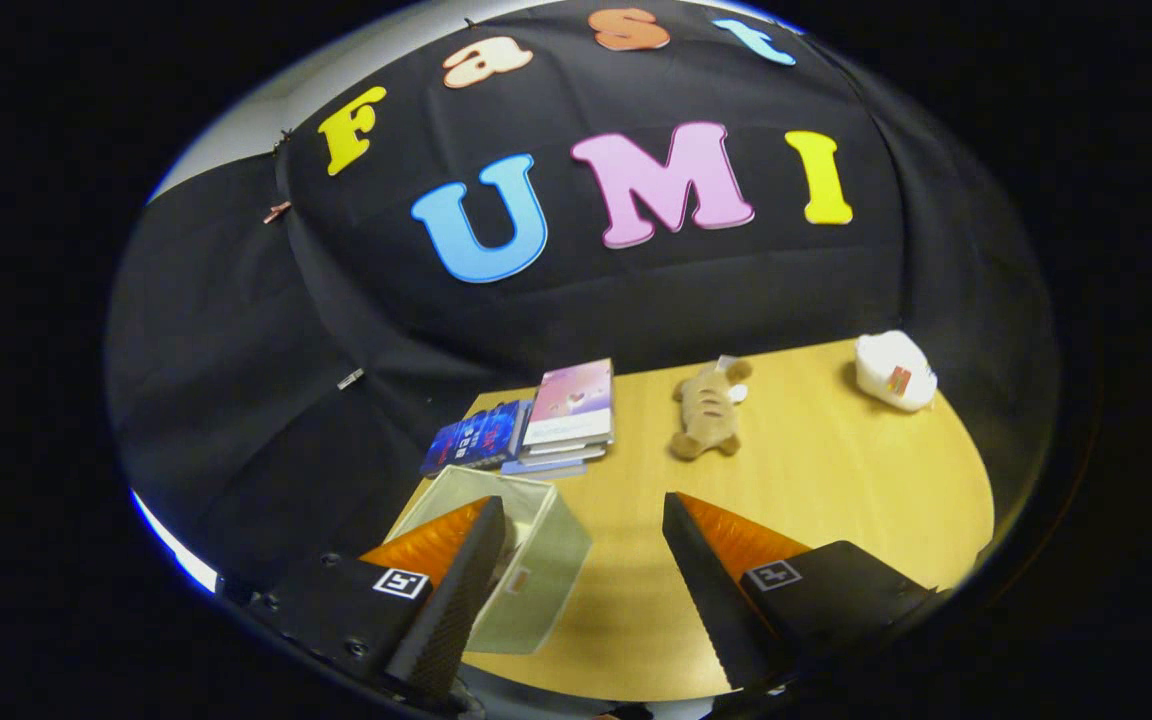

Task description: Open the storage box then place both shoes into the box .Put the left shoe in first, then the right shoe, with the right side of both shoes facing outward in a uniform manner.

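The gripper hung above the table with its 2 fingers spread wide and nothing between them but bare wood, so it held nothing. The box, a pale translucent tub, sat on the table partly behind the left finger. Its top looked open, with some small light thing showing through its near wall, though I could not tell whether a lid lay anywhere or what was inside. No shoe could be made out in the box from here. Beyond the box, toward the wall, lay a stack of books with a blue book beside it. To the right of the box and farther back lay a plush toy, and well beyond that a white bundle. The fingers' wide gap suited reaching for something bulky, I judged, and the high, pulled-back pose gave a broad look over the table.
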`<state>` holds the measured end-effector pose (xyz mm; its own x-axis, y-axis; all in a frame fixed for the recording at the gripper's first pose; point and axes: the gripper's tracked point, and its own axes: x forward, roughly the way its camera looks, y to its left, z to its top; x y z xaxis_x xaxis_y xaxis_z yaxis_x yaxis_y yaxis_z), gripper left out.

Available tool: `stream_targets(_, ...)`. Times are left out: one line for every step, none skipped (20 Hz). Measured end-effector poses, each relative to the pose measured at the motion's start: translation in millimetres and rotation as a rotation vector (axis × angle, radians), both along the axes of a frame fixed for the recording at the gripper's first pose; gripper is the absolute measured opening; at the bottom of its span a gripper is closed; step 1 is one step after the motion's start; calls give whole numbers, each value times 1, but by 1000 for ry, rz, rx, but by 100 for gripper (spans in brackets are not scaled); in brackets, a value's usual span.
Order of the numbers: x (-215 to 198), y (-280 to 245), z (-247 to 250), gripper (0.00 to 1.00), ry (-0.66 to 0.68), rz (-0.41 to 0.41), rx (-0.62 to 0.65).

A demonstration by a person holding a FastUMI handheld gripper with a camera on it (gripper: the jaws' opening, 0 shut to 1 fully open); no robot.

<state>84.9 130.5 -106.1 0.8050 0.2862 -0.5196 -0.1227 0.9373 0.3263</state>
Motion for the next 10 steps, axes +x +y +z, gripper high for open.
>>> stream_targets(1,-17,6,99,-40,-5,-22)
stream_targets(4,-32,13,99,-81,-10,-47)
stream_targets(6,-50,19,99,-121,-21,-80)
stream_targets(7,-66,26,98,-163,-28,-112)
stream_targets(8,-80,35,98,-204,-34,-137)
stream_targets(9,-90,44,99,-249,-40,-155)
stream_targets(9,-101,53,99,-292,-47,-169)
stream_targets(8,-111,59,99,-335,-52,-180)
stream_targets(5,-118,66,98,-376,-49,-184)
stream_targets(2,-122,72,98,-417,-41,-184)
